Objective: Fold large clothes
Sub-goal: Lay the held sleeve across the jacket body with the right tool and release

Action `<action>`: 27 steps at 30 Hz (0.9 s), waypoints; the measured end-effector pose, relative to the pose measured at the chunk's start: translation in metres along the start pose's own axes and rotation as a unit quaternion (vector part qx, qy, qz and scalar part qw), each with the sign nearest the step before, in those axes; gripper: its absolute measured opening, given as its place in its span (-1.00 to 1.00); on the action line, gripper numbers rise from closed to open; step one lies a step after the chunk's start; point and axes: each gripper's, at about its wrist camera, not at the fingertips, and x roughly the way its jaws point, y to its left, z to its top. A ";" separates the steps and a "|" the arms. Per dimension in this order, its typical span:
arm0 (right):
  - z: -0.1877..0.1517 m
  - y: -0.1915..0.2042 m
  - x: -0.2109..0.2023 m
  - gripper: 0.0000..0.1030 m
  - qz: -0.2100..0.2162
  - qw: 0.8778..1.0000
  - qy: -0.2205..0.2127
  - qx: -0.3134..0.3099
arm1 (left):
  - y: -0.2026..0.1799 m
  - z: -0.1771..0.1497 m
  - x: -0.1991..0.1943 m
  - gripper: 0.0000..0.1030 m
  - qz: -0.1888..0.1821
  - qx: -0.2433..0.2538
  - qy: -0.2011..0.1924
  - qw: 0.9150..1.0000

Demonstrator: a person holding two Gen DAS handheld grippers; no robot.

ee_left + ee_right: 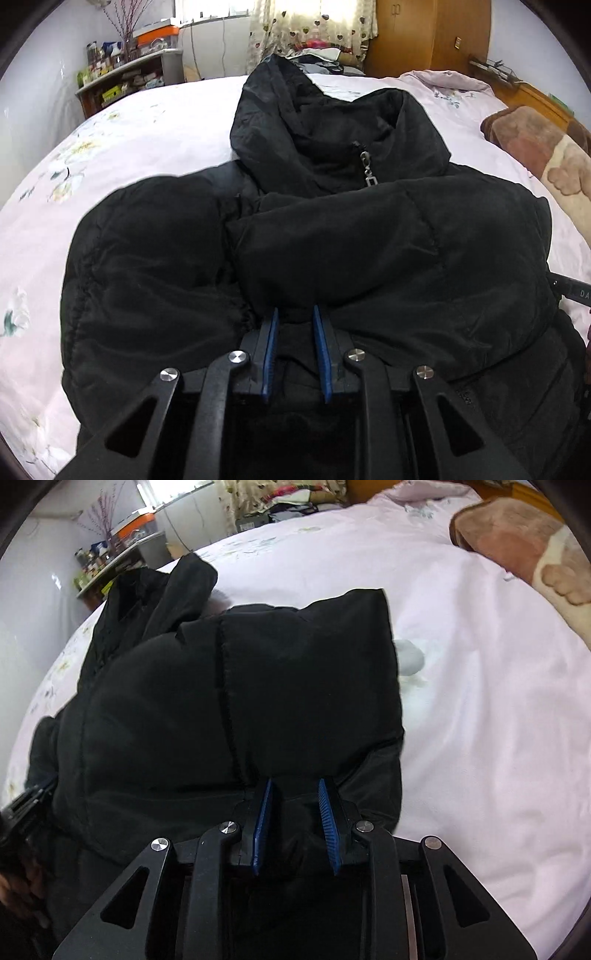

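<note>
One black jacket (332, 251) lengthwise on bed (147, 122), hood (295, 110) far end.

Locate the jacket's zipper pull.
In the left wrist view, the metal zipper pull hangs at the collar of the black puffer jacket, centre frame, beyond the left tongs.

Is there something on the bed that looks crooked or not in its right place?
Yes: the black puffy jacket lies unevenly on the pale floral bedsheet. Its hood slumps toward one side, not flat. Both the left tongs and right tongs have jacket fabric between their blue pads.
</note>
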 end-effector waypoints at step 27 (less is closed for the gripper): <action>0.067 -0.007 -0.007 -0.48 -0.036 0.999 -0.018 -0.012 | 0.012 0.052 0.004 -0.55 0.003 -0.011 -0.013 1.000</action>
